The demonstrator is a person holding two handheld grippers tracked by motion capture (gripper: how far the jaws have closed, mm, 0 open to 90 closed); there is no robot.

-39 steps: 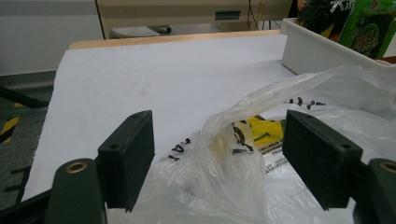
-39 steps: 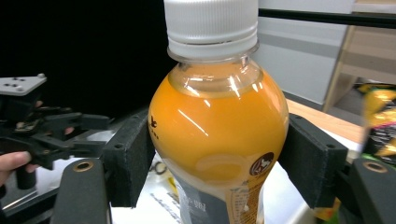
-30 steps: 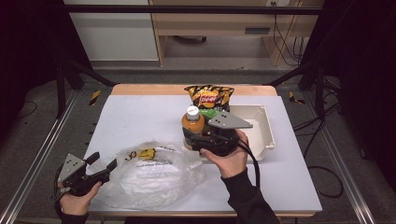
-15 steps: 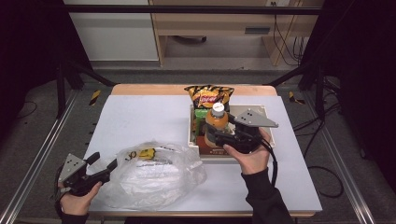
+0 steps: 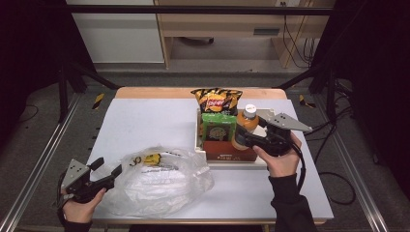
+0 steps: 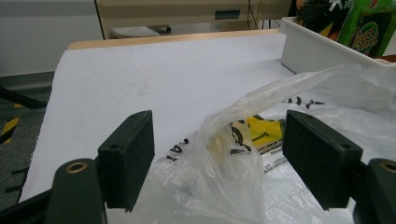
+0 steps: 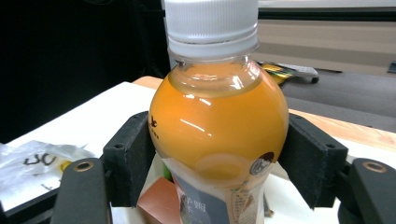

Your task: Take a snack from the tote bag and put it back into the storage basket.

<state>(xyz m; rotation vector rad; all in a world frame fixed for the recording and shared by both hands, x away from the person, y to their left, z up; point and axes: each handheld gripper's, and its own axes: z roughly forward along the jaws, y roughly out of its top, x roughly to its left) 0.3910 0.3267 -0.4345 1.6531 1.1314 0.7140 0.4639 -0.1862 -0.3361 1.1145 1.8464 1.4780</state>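
Bottle (image 5: pixel 246 124), gripped between the right gripper (image 5: pixel 240 137) jaws, has travelled from mid-worktop to above the tray's (image 5: pixel 197 137) right side, so lowering in looks next; left gripper (image 5: pixel 109 170) idles, jaws open, beside the bag (image 5: pixel 159 181).

White rectangular plastic bin (image 5: pixel 231 163) stands on white-topped table (image 5: pixel 145 121), right of centre. Upright at the bin's far end: black-and-orange crinkled chip bag (image 5: pixel 216 100). Just in front of it, inside the bin: green foil packet (image 5: pixel 217 126). At the bin's near wall: brown cardboard box (image 5: pixel 227 150). Beyond the bin, off the table: pale wooden cabinet (image 5: pixel 217 24).
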